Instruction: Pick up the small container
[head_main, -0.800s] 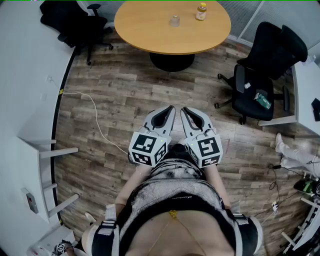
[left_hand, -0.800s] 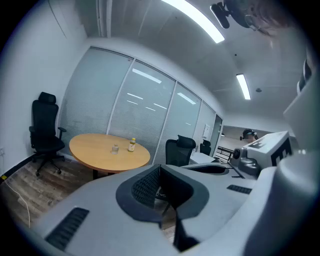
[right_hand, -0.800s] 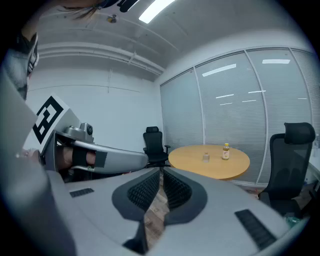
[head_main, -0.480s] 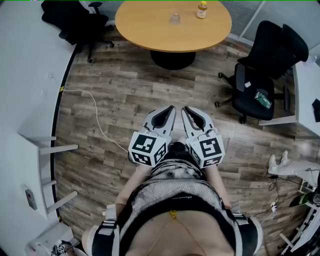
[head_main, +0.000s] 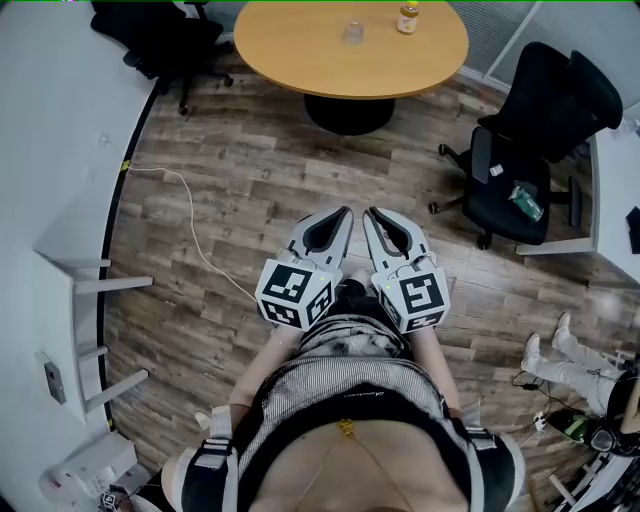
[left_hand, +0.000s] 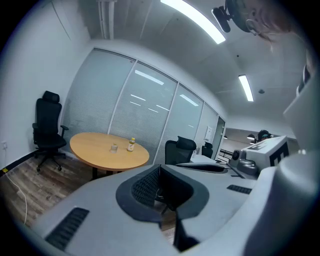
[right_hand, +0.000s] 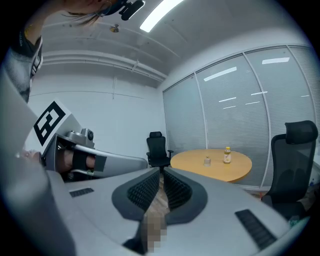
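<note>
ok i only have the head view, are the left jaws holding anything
observer: no, the left gripper has its jaws shut together with nothing between them
operator: and the right one
observer: the right gripper is shut and empty too
operator: cant judge heights from above, is the container shorter than the bottle
observer: yes, seen from the side the small container stands clearly lower than the bottle

The left gripper (head_main: 343, 213) and right gripper (head_main: 368, 214) are pale grey shells with black ribbed pads (right_hand: 144, 190) lining the fingers. Behind the fingers, each bears a white cube (head_main: 295, 293) with black square markers. The person wears a grey striped top (head_main: 345, 385).
</note>
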